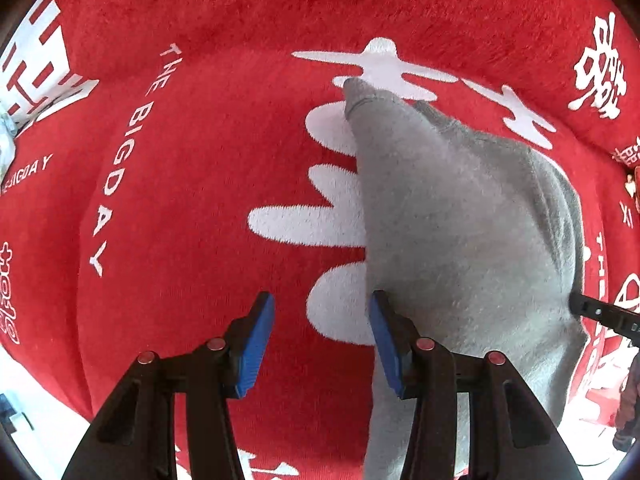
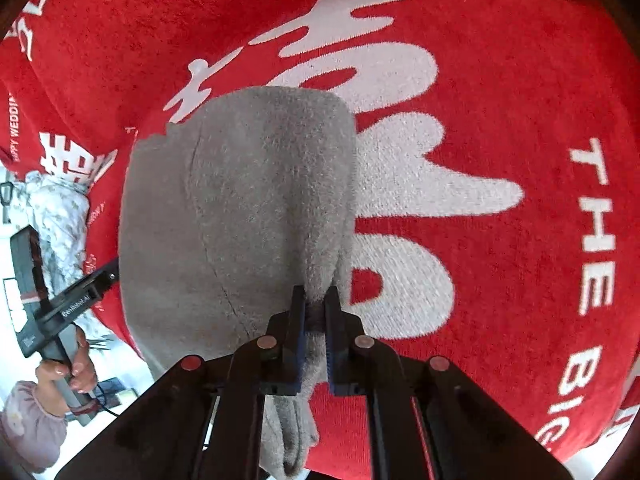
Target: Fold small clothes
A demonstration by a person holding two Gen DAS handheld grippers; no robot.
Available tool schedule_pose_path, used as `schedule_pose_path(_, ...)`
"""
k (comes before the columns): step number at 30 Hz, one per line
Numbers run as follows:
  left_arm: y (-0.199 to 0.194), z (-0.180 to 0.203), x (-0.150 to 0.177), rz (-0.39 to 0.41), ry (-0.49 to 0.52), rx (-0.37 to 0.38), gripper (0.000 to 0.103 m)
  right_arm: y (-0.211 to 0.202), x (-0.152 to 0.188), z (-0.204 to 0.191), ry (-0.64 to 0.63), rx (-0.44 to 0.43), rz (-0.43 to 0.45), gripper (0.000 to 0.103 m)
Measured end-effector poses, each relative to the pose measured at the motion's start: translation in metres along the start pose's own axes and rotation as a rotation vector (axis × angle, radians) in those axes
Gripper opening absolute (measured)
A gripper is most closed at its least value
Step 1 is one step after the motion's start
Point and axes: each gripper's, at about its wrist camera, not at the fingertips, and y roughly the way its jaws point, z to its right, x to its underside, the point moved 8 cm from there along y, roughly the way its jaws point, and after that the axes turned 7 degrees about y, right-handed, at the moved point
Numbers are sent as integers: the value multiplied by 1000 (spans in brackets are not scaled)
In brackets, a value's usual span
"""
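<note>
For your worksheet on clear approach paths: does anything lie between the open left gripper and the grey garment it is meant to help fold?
Nothing visible does. The left gripper hangs open at the grey garment's edge, only red blanket beneath. The right gripper is shut on the garment.

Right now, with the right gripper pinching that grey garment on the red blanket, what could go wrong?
The right gripper pinches only a bunched edge of the grey garment, so lifting might let it slip out. The left gripper is open, one finger at the cloth's edge; closing there may miss it or catch the red blanket.
</note>
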Motion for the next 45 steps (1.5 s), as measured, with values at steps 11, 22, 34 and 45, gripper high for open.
schedule_pose_path(11, -2, -3, 13, -45, -14, -8, 50, -11, 10, 9, 74, 33, 11, 16)
schedule_pose_path(22, -12, 6, 17, -48, -3, -5, 50, -25, 25, 25, 148, 124, 23, 22)
schedule_pose_path(34, -36, 9, 19, -11, -6, -15, 103, -54, 35, 1, 134, 211, 109, 80)
schedule_pose_path(45, -41, 32, 22, -16, 51, -44, 103, -44, 27, -47, 10, 335, 163, 103)
